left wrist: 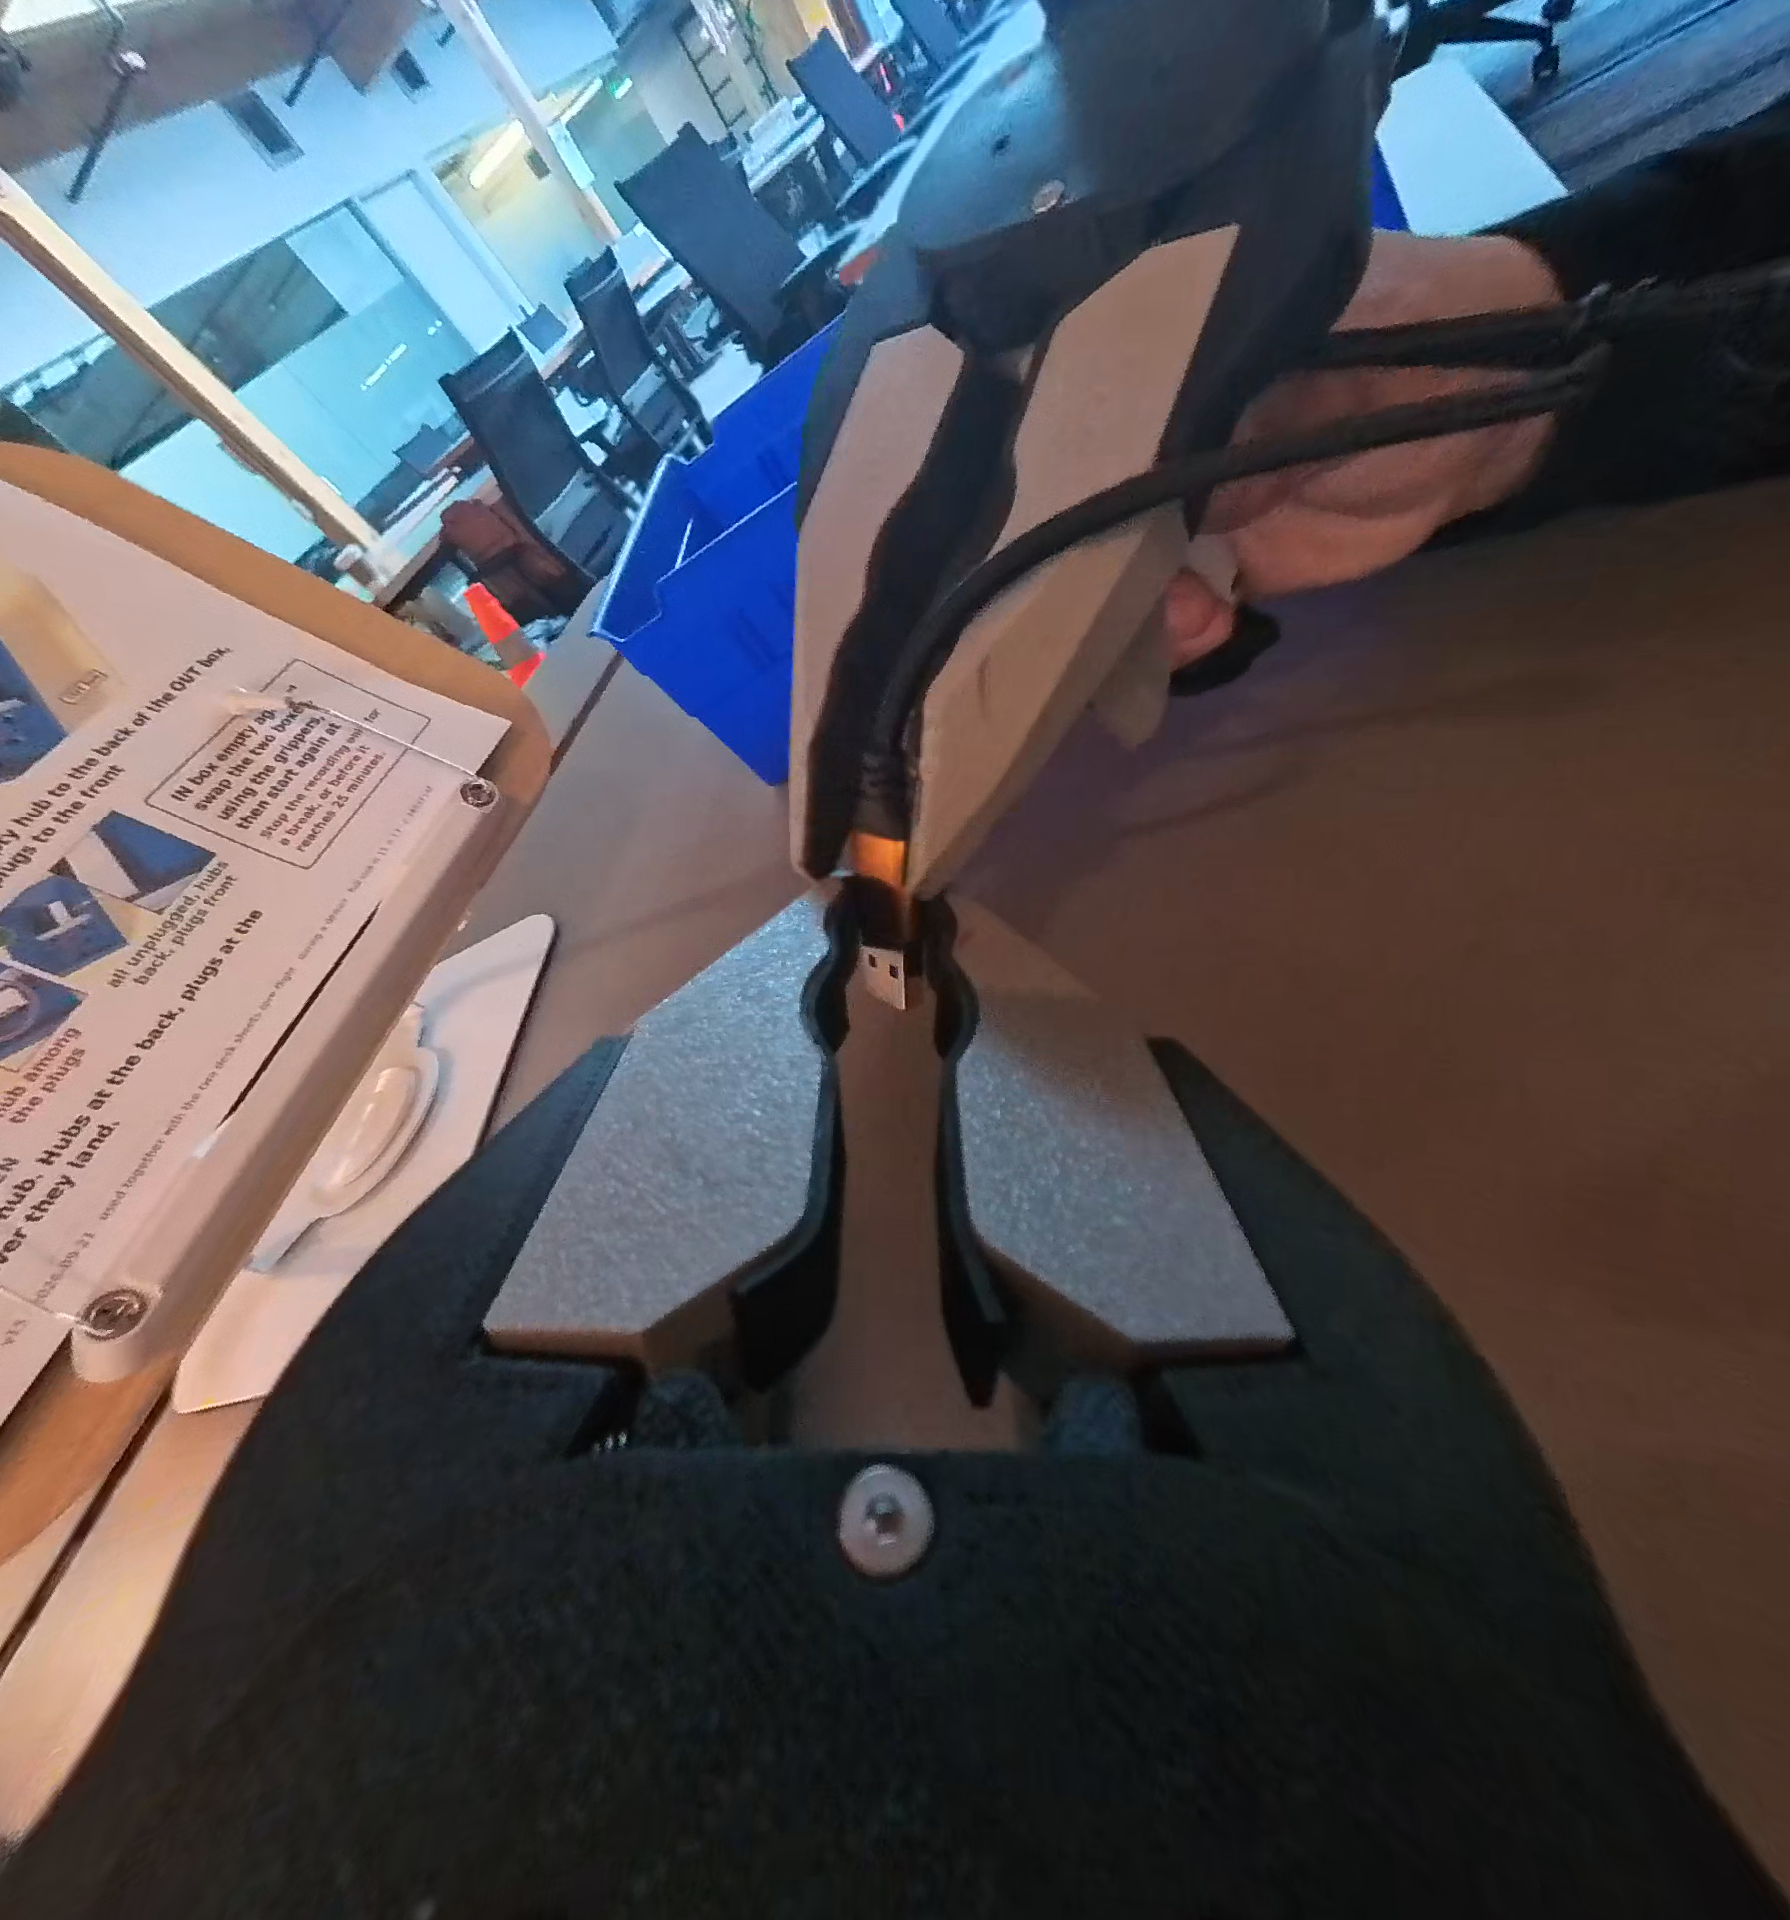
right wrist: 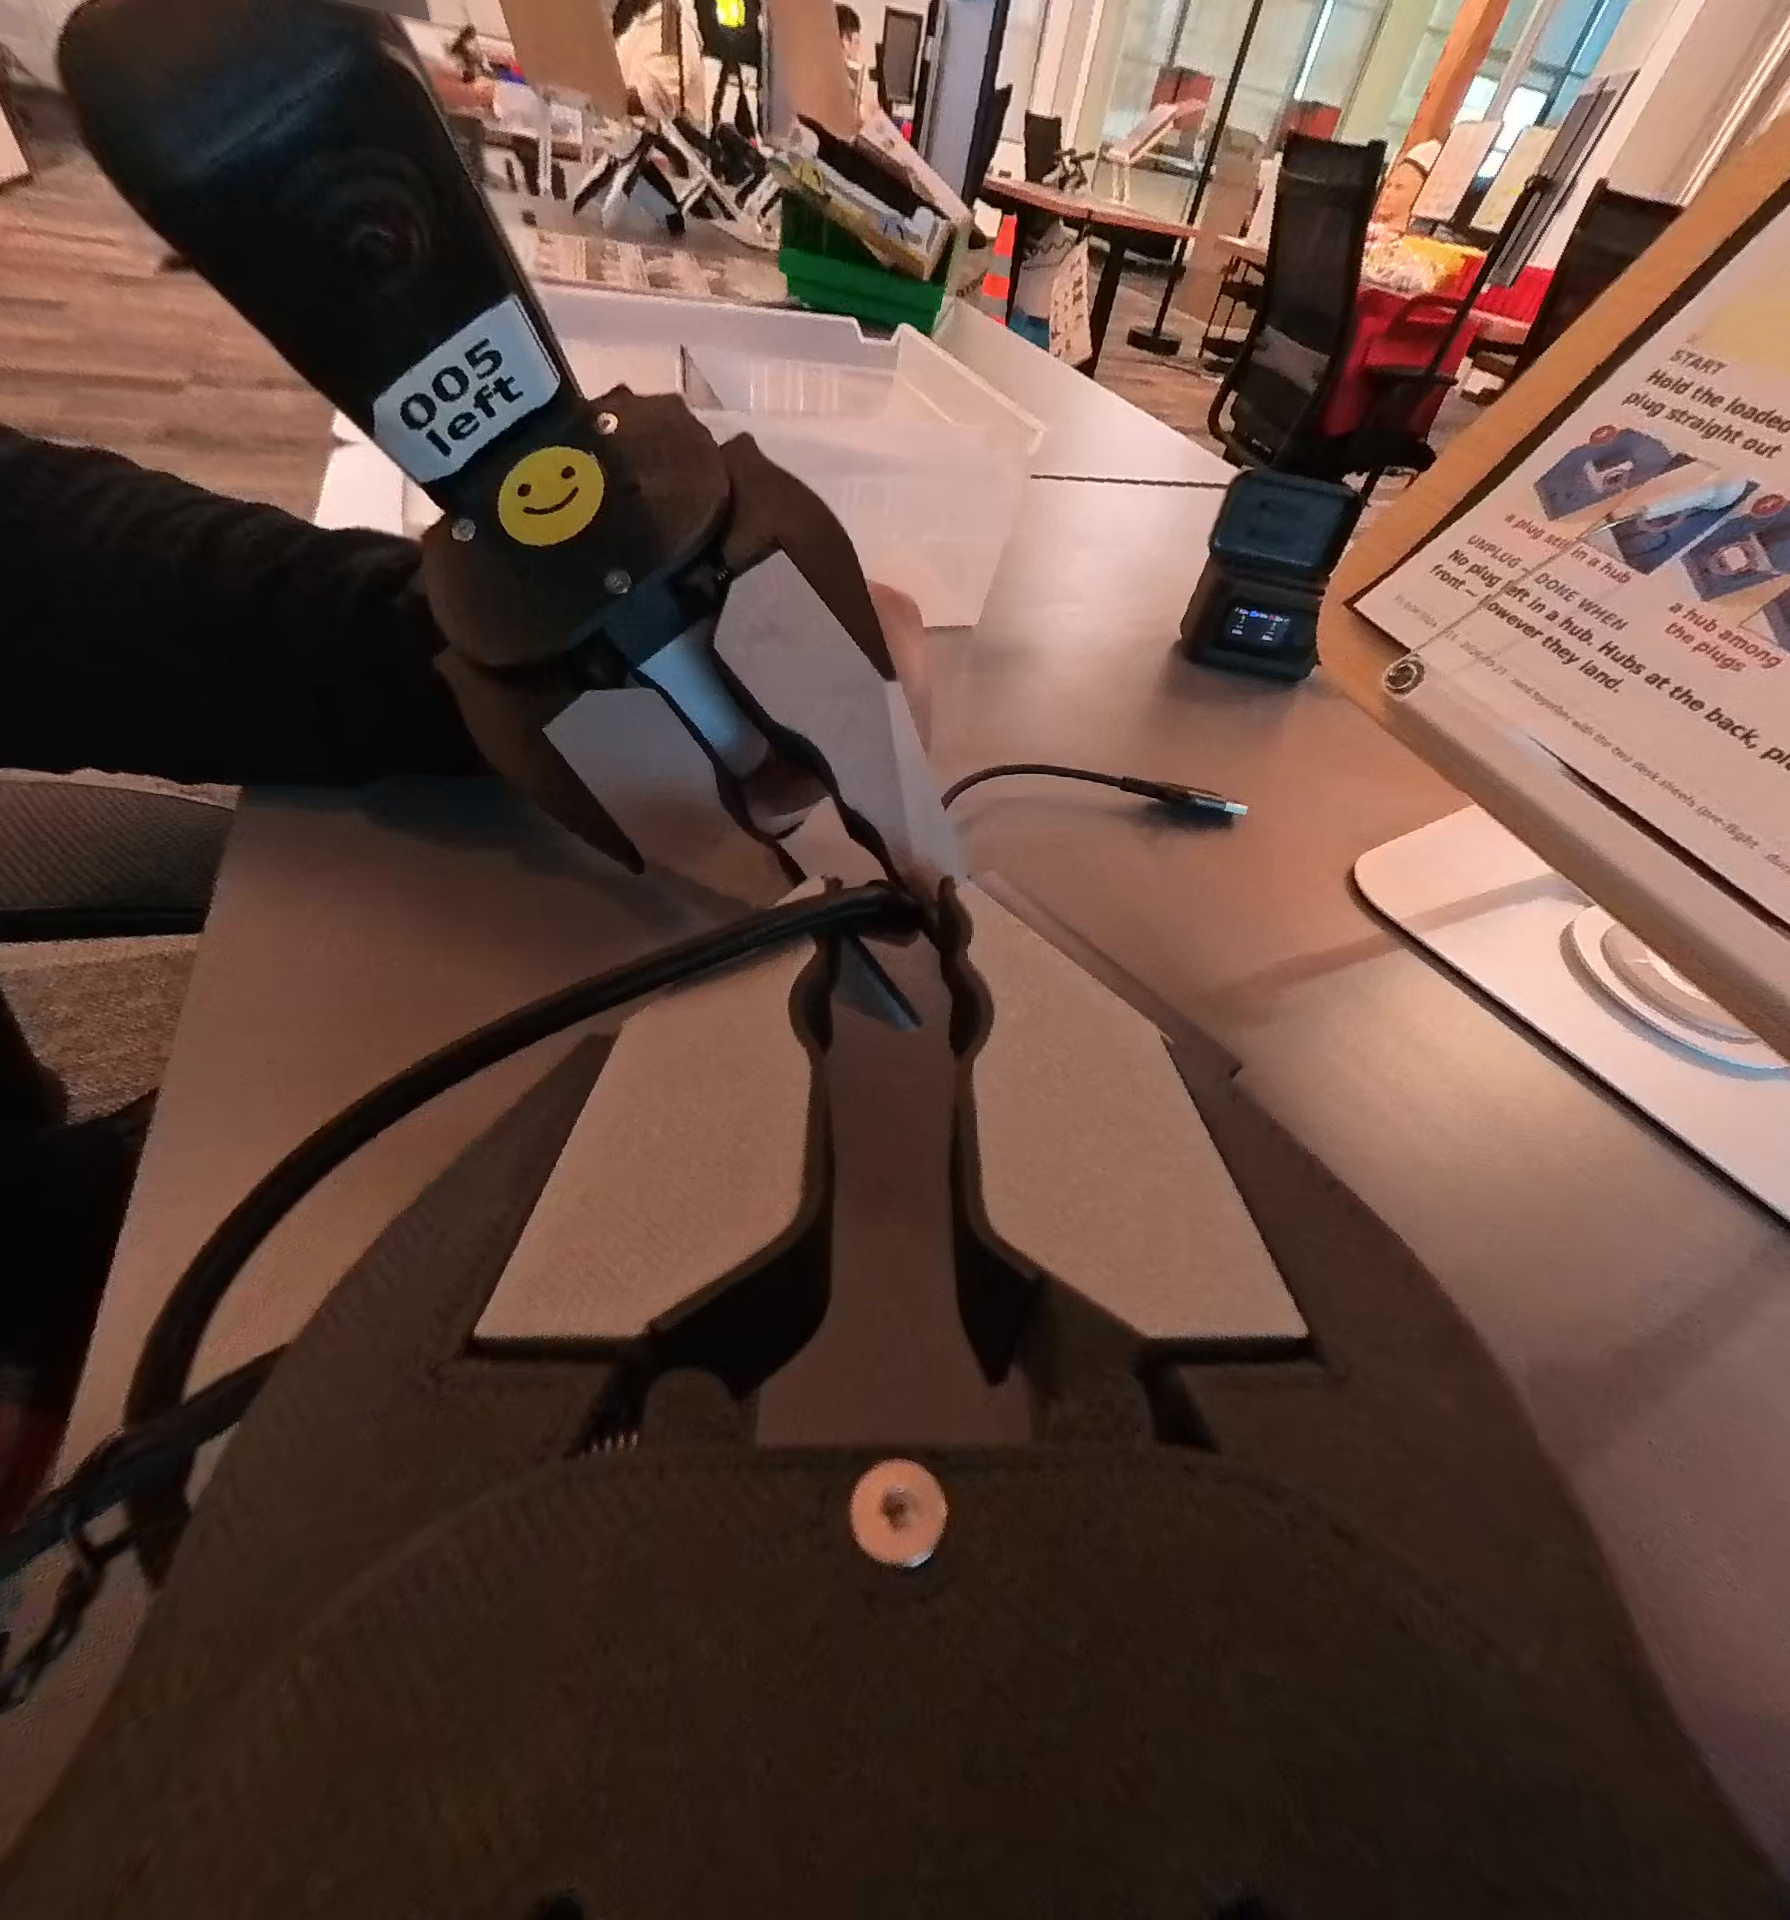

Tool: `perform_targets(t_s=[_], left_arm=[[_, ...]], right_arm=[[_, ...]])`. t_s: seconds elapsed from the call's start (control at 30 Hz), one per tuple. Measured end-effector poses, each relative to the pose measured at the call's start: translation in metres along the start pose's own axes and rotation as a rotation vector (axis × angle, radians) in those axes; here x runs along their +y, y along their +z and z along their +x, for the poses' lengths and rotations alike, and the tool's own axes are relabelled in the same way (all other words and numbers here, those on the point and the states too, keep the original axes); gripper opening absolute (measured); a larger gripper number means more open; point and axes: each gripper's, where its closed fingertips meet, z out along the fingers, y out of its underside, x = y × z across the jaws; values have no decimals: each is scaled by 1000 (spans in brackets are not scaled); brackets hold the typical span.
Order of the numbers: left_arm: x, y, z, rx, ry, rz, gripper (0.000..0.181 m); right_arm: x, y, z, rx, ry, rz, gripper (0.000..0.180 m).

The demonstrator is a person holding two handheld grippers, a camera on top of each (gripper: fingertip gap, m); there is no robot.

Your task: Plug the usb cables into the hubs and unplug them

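A black USB plug (left wrist: 896, 971) with a metal end sticks out of my right gripper (left wrist: 870, 873), which comes down from above and is shut on its housing. Its black cable (left wrist: 912, 665) runs back along the right fingers. My left gripper (left wrist: 886, 920) has its fingertips on both sides of the same plug, with only a narrow gap, and looks pinched on it. In the right wrist view the right gripper (right wrist: 896, 914) meets the left gripper (right wrist: 906, 888) tip to tip, and the cable (right wrist: 517, 1023) trails off left. No hub is in view.
A second USB cable (right wrist: 1197, 803) lies loose on the brown table (left wrist: 1390, 1039). An instruction board (left wrist: 195, 831) stands at the left on a white base (right wrist: 1473, 914). A blue bin (left wrist: 725, 623), a clear bin (right wrist: 870, 416) and a small black device (right wrist: 1270, 582) sit farther back.
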Motion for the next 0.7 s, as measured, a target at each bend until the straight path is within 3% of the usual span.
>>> perform_targets(t_s=[0.03,0.3,0.4,0.6,0.7], left_arm=[[1,1,0,-7,9,-7,9],[9,0,-13,-75,28,-47,10],[36,-6,-31,-144,29,-200,29],[106,-9,-34,-123,-94,-548,55],[117,-11,-46,-186,-118,-595,42]], right_arm=[[1,0,1,8,-11,-9,15],[5,-3,17,80,38,-41,12],[7,-13,36,145,123,-19,12],[15,-17,49,159,238,-20,12],[16,-15,48,176,197,-42,11]])
